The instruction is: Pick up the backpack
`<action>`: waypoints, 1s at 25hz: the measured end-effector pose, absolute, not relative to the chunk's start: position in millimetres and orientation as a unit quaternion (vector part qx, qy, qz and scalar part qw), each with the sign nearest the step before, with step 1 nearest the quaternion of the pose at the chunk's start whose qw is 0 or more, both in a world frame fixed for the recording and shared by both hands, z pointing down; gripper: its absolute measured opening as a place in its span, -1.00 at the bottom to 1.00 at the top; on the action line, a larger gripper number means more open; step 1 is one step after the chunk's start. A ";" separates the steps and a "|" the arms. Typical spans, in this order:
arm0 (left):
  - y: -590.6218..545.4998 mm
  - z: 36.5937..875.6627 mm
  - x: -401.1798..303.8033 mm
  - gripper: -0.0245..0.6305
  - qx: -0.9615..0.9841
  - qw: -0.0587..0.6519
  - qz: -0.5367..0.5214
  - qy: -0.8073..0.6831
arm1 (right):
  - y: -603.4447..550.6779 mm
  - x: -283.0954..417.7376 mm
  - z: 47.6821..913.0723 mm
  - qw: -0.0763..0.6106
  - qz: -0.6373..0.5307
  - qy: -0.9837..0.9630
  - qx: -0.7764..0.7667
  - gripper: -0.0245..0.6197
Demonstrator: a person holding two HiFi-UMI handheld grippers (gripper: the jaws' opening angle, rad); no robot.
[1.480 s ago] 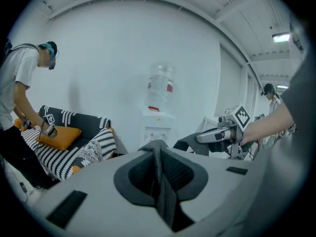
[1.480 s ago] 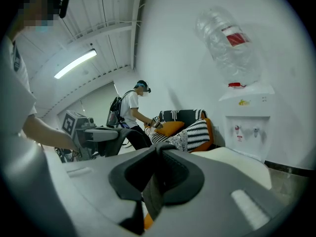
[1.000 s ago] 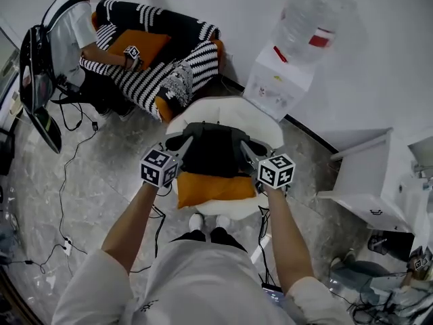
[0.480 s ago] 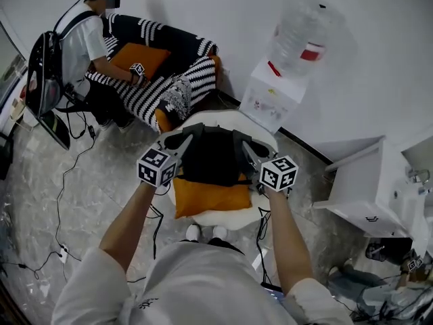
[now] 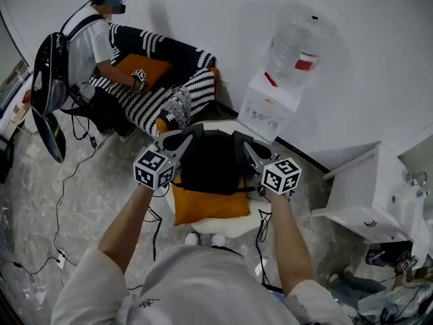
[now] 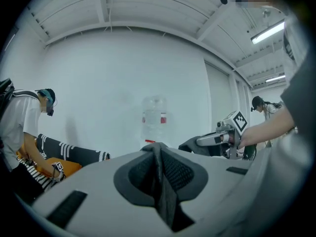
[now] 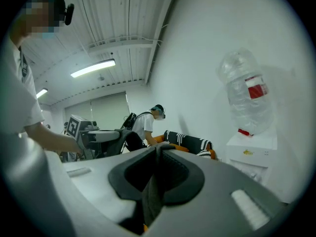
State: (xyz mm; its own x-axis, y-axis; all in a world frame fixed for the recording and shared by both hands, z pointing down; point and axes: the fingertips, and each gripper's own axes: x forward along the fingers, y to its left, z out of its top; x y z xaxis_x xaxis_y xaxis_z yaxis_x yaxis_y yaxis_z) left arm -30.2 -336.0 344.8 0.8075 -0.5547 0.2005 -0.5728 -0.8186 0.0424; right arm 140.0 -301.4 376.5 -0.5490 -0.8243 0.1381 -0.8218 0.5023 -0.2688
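We hold the black fabric backpack (image 5: 212,162) at the centre of the head view, hung between both tools. It sits directly above the orange square cushion (image 5: 206,205), which lies on the white round chair (image 5: 237,222). We cannot tell whether the bag's lower edge is clear of the cushion.

**Grip state**
- The left gripper (image 5: 190,135) has its jaws pressed together on a black strap of the backpack, and its own view shows the webbing pinched between the pads (image 6: 140,174).
- The right gripper (image 5: 241,143) is closed the same way on the opposite strap, with the webbing again sandwiched between its pads (image 7: 170,174).

**Hazards from here**
1. Strap slip. Each hold is on thin webbing only, so if the load swings, the strap may slide out of the pads.
2. Uneven lift. If one hand rises faster than the other, the bag will tilt, load one strap and twist it in that grip.
3. Cushion drag. If the bag snags the cushion at its 6 o'clock, the cushion may be pulled off the chair.
4. Collision. The white water dispenser (image 5: 272,101), with its clear bottle (image 5: 295,42), stands near at 1 o'clock, and a forward swing could strike it.
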 end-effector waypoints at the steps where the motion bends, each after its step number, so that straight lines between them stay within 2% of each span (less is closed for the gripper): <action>1: -335.9 338.9 -29.9 -0.85 0.950 0.047 0.086 -0.296 | -301.1 140.3 371.1 0.006 -0.149 0.868 -0.474 -0.82; 25: -341.0 214.5 -14.6 -0.85 0.957 -0.055 0.017 -0.283 | -301.8 157.8 242.3 0.078 -0.062 0.872 -0.479 -0.81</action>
State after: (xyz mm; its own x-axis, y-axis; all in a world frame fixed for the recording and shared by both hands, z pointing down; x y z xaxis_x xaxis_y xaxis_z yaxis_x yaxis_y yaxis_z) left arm -14.6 -341.0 214.5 0.8394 -0.5435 0.0016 -0.5397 -0.8339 -0.1157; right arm 157.8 -301.8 242.3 -0.5286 -0.8455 -0.0762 -0.8260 0.5330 -0.1834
